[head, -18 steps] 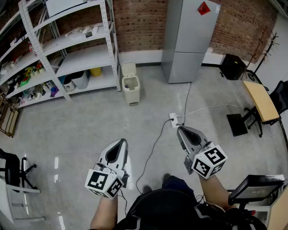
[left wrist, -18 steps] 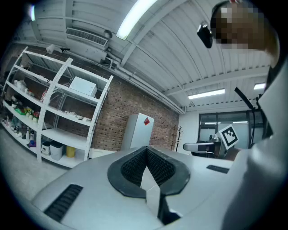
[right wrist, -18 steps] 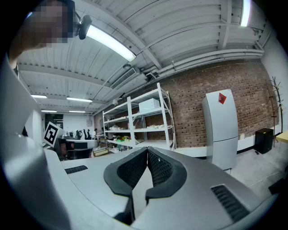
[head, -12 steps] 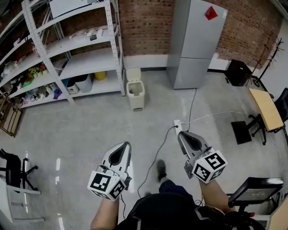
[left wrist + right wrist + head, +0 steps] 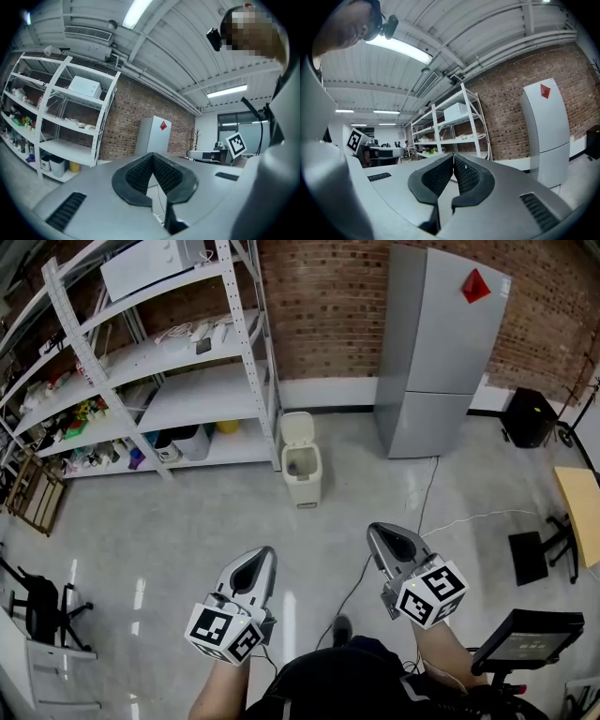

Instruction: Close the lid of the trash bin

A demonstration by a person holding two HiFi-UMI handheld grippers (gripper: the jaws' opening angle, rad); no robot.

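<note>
Bin lid [image 5: 297, 427] upright: likely light hinged plastic, nudge top edge; left tongs [image 5: 265, 554], right tongs [image 5: 374, 532] pinched together, empty

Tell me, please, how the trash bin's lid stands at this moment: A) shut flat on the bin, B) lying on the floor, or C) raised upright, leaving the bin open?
C: the lid stands upright behind the trash bin, whose dark opening shows, beside the shelving unit.

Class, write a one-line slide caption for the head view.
Left gripper and right gripper, both shut, face an open trash bin beside shelving.
</note>
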